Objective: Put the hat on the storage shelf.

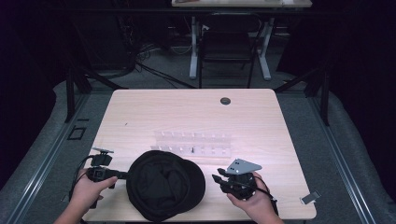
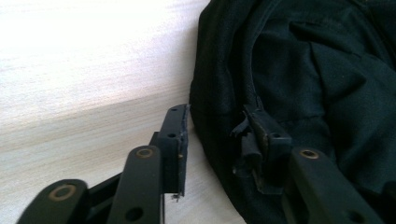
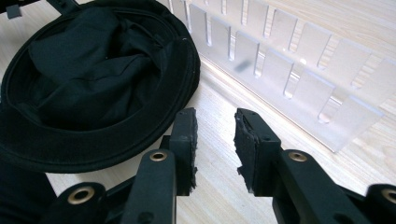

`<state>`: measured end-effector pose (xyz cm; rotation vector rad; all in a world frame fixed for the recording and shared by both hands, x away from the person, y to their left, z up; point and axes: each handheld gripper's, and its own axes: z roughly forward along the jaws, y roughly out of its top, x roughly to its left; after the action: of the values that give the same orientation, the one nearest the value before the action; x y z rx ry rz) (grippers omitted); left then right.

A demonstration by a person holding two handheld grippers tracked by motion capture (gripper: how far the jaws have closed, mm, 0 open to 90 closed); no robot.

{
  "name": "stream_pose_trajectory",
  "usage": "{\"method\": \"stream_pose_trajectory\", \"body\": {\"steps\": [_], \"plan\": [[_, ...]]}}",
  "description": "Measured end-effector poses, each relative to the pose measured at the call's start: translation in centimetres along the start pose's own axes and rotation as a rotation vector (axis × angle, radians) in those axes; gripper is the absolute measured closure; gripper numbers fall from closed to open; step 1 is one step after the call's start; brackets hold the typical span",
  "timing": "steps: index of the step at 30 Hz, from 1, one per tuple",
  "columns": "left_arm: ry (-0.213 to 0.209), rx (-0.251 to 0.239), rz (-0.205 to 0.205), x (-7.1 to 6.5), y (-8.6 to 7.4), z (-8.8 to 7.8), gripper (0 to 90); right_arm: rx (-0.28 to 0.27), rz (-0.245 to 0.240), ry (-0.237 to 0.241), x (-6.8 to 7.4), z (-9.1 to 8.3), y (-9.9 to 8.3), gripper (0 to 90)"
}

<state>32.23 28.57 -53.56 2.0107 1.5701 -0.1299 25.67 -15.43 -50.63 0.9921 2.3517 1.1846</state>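
Light wood-grain table [image 1: 140, 112], rounded corners, dark cable grommet [image 1: 225, 101] near the far edge. Lying on it: a black bucket hat [image 1: 166, 184], crown down, at the near edge; a clear slotted acrylic rack [image 1: 194, 142] just behind the hat.

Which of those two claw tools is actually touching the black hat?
The left gripper: its jaws straddle the hat brim, one jaw resting against the fabric. The right gripper sits apart from the hat, its open jaws over bare table.
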Motion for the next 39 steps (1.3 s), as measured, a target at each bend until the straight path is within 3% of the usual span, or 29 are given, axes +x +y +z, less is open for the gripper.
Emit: {"method": "stream_pose_trajectory", "body": {"steps": [4,11,19,27,34,35,39], "plan": [[0.000,0.047,-0.013,0.1,0.4,0.3,64.5,-0.001,0.008,-0.005,-0.3,-0.1,-0.3,68.6],[-0.011,0.087,-0.048,0.3,0.7,0.8,66.7,-0.002,0.035,-0.011,-0.8,0.0,-0.7,68.3],[0.008,0.134,-0.056,0.3,1.0,1.4,69.9,0.002,0.047,-0.010,-1.0,0.2,-1.0,67.7],[0.030,0.161,-0.053,-0.2,1.1,1.8,78.6,-0.004,0.062,-0.013,-1.2,0.2,-1.2,67.1],[0.006,0.177,-0.076,-0.1,1.4,1.6,83.7,-0.006,0.069,-0.011,-1.3,0.2,-1.4,66.9],[-0.009,0.169,-0.102,-0.1,1.4,1.5,83.9,-0.005,0.070,-0.012,-1.3,0.1,-1.5,66.8],[-0.034,0.171,-0.126,0.1,1.4,1.1,84.8,-0.014,0.082,-0.016,-1.6,0.0,-1.6,66.8]]}}
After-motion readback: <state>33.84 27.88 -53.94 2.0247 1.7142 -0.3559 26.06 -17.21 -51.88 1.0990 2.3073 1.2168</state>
